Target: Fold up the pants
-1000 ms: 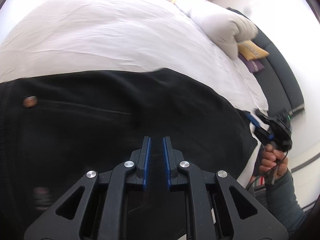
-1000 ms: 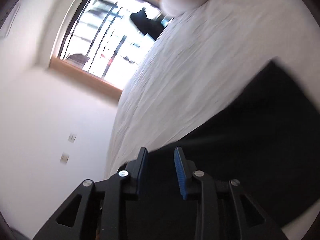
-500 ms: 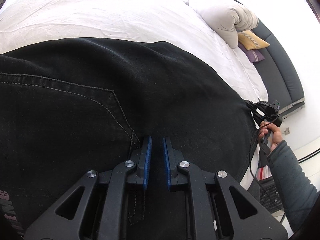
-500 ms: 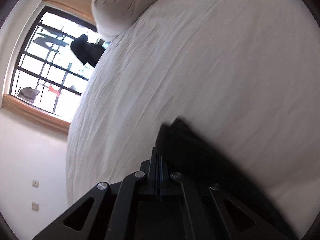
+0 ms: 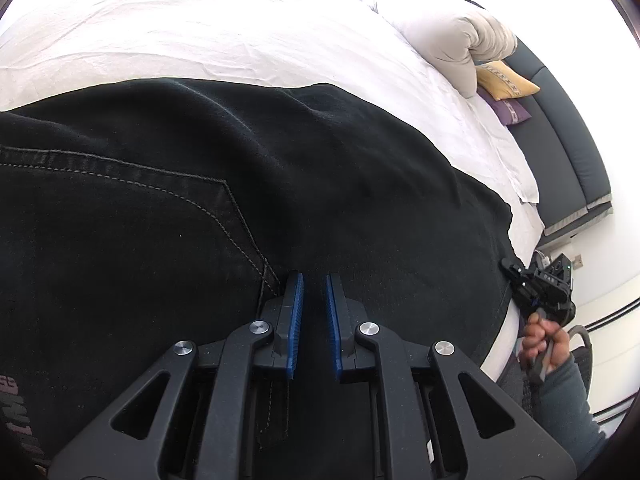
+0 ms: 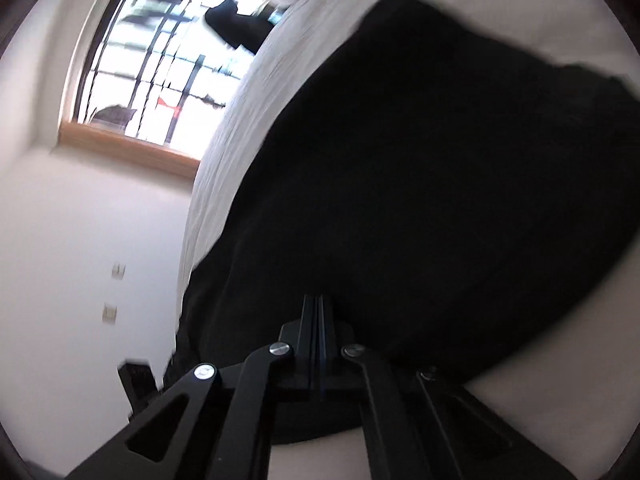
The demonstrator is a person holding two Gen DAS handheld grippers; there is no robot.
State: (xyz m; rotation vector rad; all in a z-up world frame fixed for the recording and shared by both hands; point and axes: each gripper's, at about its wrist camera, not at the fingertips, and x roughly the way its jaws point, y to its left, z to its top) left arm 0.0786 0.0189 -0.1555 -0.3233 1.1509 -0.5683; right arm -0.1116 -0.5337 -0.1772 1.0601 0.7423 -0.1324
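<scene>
White bed (image 5: 240, 40), black pants (image 5: 320, 180), duvet (image 5: 452, 36)

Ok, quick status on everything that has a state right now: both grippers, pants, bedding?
left gripper: open, over the pants, gripping nothing
right gripper: shut on pants edge
pants: black, spread on the bed
white sheet: wrinkled
duvet: rolled up

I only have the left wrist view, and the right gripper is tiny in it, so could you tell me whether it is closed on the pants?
Observer: Yes. The right gripper has its fingers pressed together at the near edge of the black pants.
Operator: Is the fabric sharp in that view?
Observer: No, its far edge is smeared by blur.
Operator: Is there anything beyond the bed on that side?
Observer: A barred window, with a dark object in front of it.
</scene>
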